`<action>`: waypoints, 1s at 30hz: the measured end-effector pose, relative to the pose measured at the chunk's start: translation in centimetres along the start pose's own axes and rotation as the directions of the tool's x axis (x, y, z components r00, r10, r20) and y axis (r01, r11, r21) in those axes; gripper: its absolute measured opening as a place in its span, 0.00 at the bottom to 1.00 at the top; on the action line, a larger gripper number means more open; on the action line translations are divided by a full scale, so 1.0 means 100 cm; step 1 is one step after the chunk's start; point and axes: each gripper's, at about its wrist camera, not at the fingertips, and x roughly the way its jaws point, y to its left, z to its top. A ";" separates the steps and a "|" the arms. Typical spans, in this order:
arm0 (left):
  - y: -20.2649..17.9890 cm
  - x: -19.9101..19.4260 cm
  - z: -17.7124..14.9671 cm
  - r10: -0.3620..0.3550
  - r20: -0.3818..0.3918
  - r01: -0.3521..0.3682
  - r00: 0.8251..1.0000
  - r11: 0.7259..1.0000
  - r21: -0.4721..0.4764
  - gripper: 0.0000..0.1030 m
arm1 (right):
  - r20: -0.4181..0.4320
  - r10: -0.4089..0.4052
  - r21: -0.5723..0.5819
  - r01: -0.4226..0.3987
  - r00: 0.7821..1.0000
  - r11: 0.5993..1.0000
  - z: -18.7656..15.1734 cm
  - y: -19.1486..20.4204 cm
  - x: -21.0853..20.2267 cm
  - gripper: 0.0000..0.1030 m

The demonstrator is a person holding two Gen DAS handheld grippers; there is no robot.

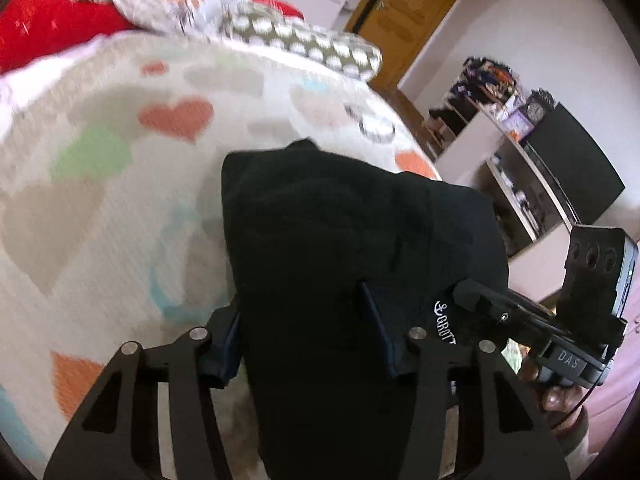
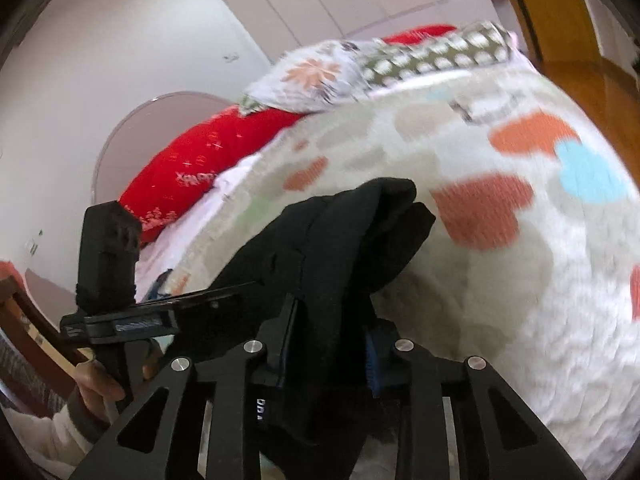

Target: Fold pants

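The black pants (image 1: 340, 248) hang bunched in the air above the bed, with a white logo near one edge. My left gripper (image 1: 308, 332) is shut on the pants fabric, which drapes between and over its fingers. My right gripper (image 2: 332, 340) is shut on the same black pants (image 2: 332, 240), which rise in a folded lump in front of it. The right gripper also shows at the right of the left wrist view (image 1: 476, 296), pinching the pants' edge. The left gripper shows at the left of the right wrist view (image 2: 224, 292), held by a hand.
A cream blanket with coloured hearts (image 1: 120, 200) covers the bed below. A red pillow (image 2: 192, 160), a floral pillow (image 2: 312, 76) and a dotted pillow (image 1: 312, 44) lie at the head. Shelves (image 1: 520, 168) and a wooden door (image 1: 404, 12) stand beyond the bed's right side.
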 end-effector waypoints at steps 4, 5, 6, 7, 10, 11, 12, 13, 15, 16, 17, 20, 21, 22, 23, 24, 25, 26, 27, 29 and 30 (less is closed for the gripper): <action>0.015 -0.016 0.032 0.049 0.059 -0.050 0.997 0.999 0.009 0.50 | 0.039 0.030 -0.035 -0.029 0.999 0.999 0.032 0.013 0.017 0.26; 0.020 -0.017 0.040 0.069 0.071 -0.070 0.995 0.997 0.014 0.50 | 0.044 0.039 -0.037 -0.037 0.998 0.999 0.040 0.016 0.025 0.26; 0.026 -0.015 0.047 0.085 0.077 -0.086 0.993 0.996 0.015 0.50 | 0.045 0.048 -0.040 -0.047 0.998 0.998 0.047 0.017 0.032 0.26; 0.034 -0.012 0.052 0.096 0.077 -0.097 0.992 0.995 0.009 0.50 | 0.046 0.054 -0.044 -0.052 0.997 0.998 0.056 0.018 0.043 0.26; 0.060 0.008 0.061 0.145 0.047 -0.144 0.988 0.989 -0.022 0.50 | 0.026 0.053 -0.035 -0.052 0.998 0.998 0.070 0.013 0.078 0.26; 0.069 0.017 0.061 0.169 0.029 -0.168 0.985 0.985 -0.032 0.50 | 0.016 0.045 -0.030 -0.044 0.999 0.999 0.072 0.010 0.090 0.27; 0.079 0.028 0.060 0.207 0.005 -0.206 0.978 0.978 -0.040 0.50 | -0.001 0.025 -0.023 -0.025 1.000 0.999 0.073 0.004 0.104 0.27; 0.086 0.035 0.058 0.235 -0.016 -0.235 0.972 0.971 -0.045 0.58 | -0.038 -0.014 -0.020 0.013 0.999 1.000 0.072 -0.002 0.120 0.28; 0.100 0.038 0.051 0.217 -0.024 -0.219 0.976 0.971 -0.092 0.76 | -0.091 -0.111 -0.029 0.109 0.990 0.994 0.067 -0.011 0.138 0.37; 0.103 0.035 0.048 0.211 -0.015 -0.211 0.977 0.971 -0.112 0.76 | -0.099 -0.133 -0.036 0.130 0.986 0.991 0.063 -0.015 0.139 0.42; 0.103 0.031 0.046 0.214 -0.010 -0.214 0.977 0.970 -0.117 0.76 | -0.095 -0.132 -0.037 0.129 0.987 0.991 0.061 -0.016 0.135 0.45; 0.092 0.019 0.044 0.268 0.013 -0.266 0.963 0.960 -0.090 0.76 | -0.062 -0.172 -0.053 0.169 0.983 0.984 0.061 -0.011 0.115 0.47; 0.085 0.015 0.043 0.287 0.021 -0.285 0.958 0.956 -0.072 0.76 | -0.048 -0.194 -0.070 0.190 0.980 0.979 0.062 -0.008 0.108 0.47; 0.079 0.012 0.042 0.299 0.032 -0.297 0.954 0.953 -0.059 0.76 | -0.030 -0.204 -0.088 0.200 0.979 0.976 0.064 -0.003 0.100 0.49; 0.073 0.009 0.040 0.305 0.047 -0.303 0.951 0.952 -0.051 0.76 | -0.019 -0.197 -0.098 0.195 0.980 0.976 0.066 0.001 0.094 0.49; 0.069 0.007 0.040 0.308 0.058 -0.305 0.950 0.951 -0.045 0.76 | -0.013 -0.181 -0.109 0.178 0.983 0.978 0.067 0.007 0.089 0.49; 0.065 0.006 0.039 0.312 0.068 -0.310 0.947 0.950 -0.039 0.76 | -0.012 -0.161 -0.129 0.158 0.987 0.979 0.067 0.014 0.084 0.49; 0.060 0.005 0.036 0.323 0.076 -0.321 0.943 0.946 -0.031 0.76 | -0.013 -0.156 -0.149 0.152 0.988 0.977 0.066 0.020 0.083 0.49; 0.057 0.005 0.032 0.337 0.079 -0.337 0.938 0.941 -0.020 0.76 | -0.016 -0.157 -0.170 0.152 0.987 0.974 0.066 0.027 0.084 0.49; 0.053 0.011 0.027 0.366 0.077 -0.367 0.927 0.930 -0.001 0.77 | -0.027 -0.153 -0.206 0.145 0.988 0.968 0.065 0.041 0.091 0.49; 0.052 0.014 0.023 0.379 0.075 -0.381 0.922 0.925 0.007 0.77 | -0.030 -0.152 -0.218 0.142 0.988 0.965 0.064 0.045 0.095 0.49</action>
